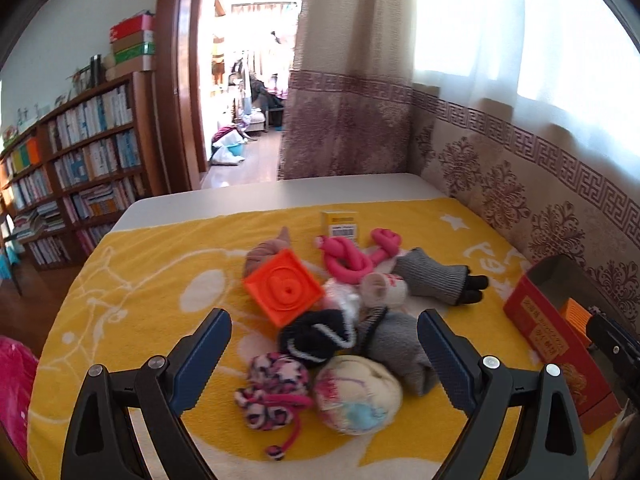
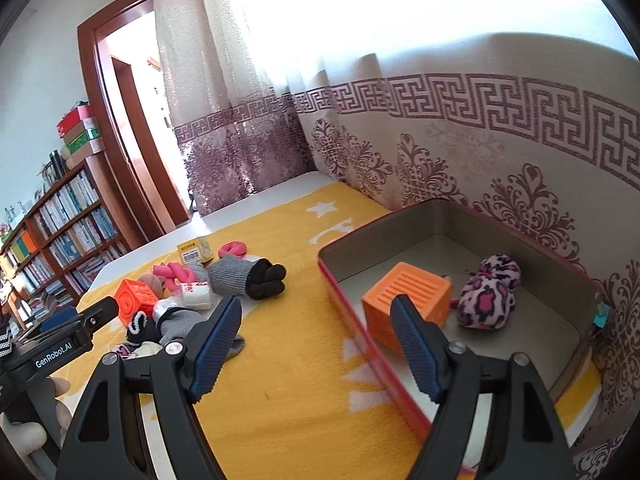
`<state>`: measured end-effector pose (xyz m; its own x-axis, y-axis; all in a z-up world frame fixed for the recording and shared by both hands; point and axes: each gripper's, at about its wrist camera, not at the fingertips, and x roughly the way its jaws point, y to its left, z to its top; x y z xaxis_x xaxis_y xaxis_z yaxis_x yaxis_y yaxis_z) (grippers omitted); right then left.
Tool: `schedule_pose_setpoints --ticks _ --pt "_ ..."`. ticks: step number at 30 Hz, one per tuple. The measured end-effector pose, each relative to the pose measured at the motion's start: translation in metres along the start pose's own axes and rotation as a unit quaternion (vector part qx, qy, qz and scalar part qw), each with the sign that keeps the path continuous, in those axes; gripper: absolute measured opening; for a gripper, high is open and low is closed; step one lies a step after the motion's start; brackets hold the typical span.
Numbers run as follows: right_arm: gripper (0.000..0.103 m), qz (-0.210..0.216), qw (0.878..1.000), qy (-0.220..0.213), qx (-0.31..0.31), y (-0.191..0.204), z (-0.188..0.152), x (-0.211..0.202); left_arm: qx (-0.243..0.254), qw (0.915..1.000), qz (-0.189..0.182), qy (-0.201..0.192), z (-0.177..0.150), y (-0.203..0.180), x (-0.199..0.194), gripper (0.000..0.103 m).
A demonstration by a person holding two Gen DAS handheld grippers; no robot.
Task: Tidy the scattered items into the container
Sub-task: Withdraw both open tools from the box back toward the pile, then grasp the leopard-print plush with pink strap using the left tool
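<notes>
My left gripper (image 1: pixel 326 354) is open and hovers low over a pile on the yellow towel. Under its jaws lie a dark navy sock bundle (image 1: pixel 316 338), a grey sock (image 1: pixel 396 344), a pink leopard bundle (image 1: pixel 276 388) and a cream ball (image 1: pixel 356 394). Beyond sit an orange cube (image 1: pixel 282 286), a pink rope (image 1: pixel 348 258), a grey glove (image 1: pixel 436 280) and a small yellow box (image 1: pixel 340 224). The red-sided container (image 2: pixel 380 248) holds another orange cube (image 2: pixel 408 300) and another leopard bundle (image 2: pixel 488 292). My right gripper (image 2: pixel 316 348) is open and empty above the container's near rim.
The patterned curtain (image 2: pixel 480 152) hangs close behind the container. The yellow towel (image 2: pixel 280 380) covers a white table (image 1: pixel 280 192) whose far edge shows. A bookcase (image 1: pixel 80 168) and a doorway (image 1: pixel 240 100) lie beyond on the left. The left gripper (image 2: pixel 86 314) shows at the right wrist view's left edge.
</notes>
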<state>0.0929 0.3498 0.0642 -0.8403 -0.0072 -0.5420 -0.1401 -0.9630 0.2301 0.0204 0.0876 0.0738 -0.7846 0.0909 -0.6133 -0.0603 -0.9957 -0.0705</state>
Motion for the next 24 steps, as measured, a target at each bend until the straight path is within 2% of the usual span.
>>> schedule_pose_setpoints --ticks 5,10,15,19,24 --pt "0.080 0.027 0.999 0.026 -0.030 0.032 -0.011 0.014 -0.038 0.9987 0.033 0.008 -0.011 0.047 0.004 0.096" --pt "0.080 0.040 0.997 0.038 -0.057 0.054 -0.018 0.022 -0.061 0.9971 0.037 0.025 -0.023 0.072 0.009 0.096" --pt "0.080 0.056 0.995 0.059 -0.061 0.064 -0.018 0.035 -0.062 0.9973 0.029 0.028 -0.026 0.077 0.010 0.096" --pt "0.080 0.076 0.992 0.081 -0.055 0.068 -0.015 0.046 -0.059 0.9970 0.023 0.045 -0.029 0.075 0.019 0.096" --pt "0.080 0.086 0.991 0.079 -0.061 0.076 -0.007 0.057 -0.059 0.9959 0.008 0.069 -0.034 0.072 0.031 0.096"
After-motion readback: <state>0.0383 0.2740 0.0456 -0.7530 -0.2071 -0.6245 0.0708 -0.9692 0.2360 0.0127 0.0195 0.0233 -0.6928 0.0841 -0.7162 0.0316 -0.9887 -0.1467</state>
